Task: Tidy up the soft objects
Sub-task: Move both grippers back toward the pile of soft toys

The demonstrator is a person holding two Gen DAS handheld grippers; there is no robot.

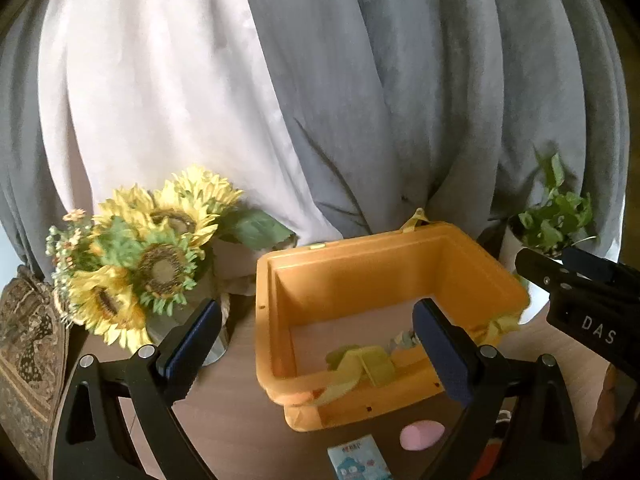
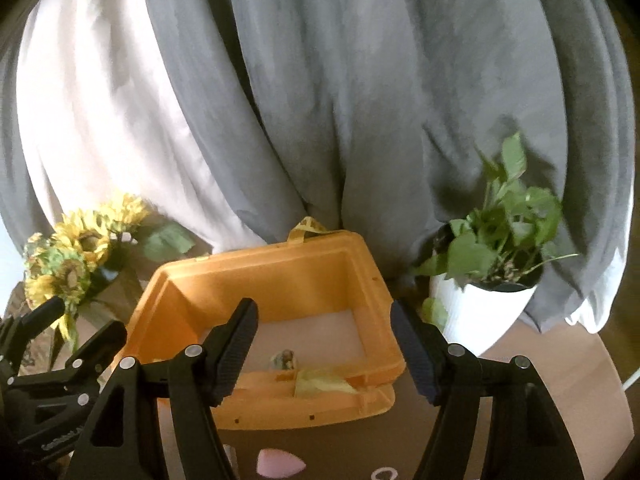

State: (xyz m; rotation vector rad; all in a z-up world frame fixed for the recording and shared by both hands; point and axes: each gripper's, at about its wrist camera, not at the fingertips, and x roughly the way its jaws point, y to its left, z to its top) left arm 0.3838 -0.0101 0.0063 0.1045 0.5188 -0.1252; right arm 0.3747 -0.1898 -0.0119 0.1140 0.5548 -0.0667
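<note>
An orange open box (image 1: 400, 256) (image 2: 280, 272) stands on the wooden table before both grippers. A small greenish soft item (image 2: 285, 360) (image 1: 402, 338) lies on the box floor, and a yellow strap (image 1: 360, 364) (image 2: 320, 382) hangs over the near wall. My left gripper (image 1: 316, 344) is open, nothing between its blue pads. My right gripper (image 2: 324, 348) is open and empty too, hovering over the box's near rim. A pink soft piece (image 1: 422, 434) (image 2: 276, 464) lies on the table in front of the box. The right gripper's body shows at the right edge of the left wrist view.
A sunflower bouquet (image 1: 148, 256) (image 2: 76, 256) stands left of the box. A potted green plant in a white pot (image 2: 492, 280) (image 1: 548, 220) stands to the right. Grey and white curtains (image 1: 320, 80) hang behind. A small printed packet (image 1: 358, 458) lies near the pink piece.
</note>
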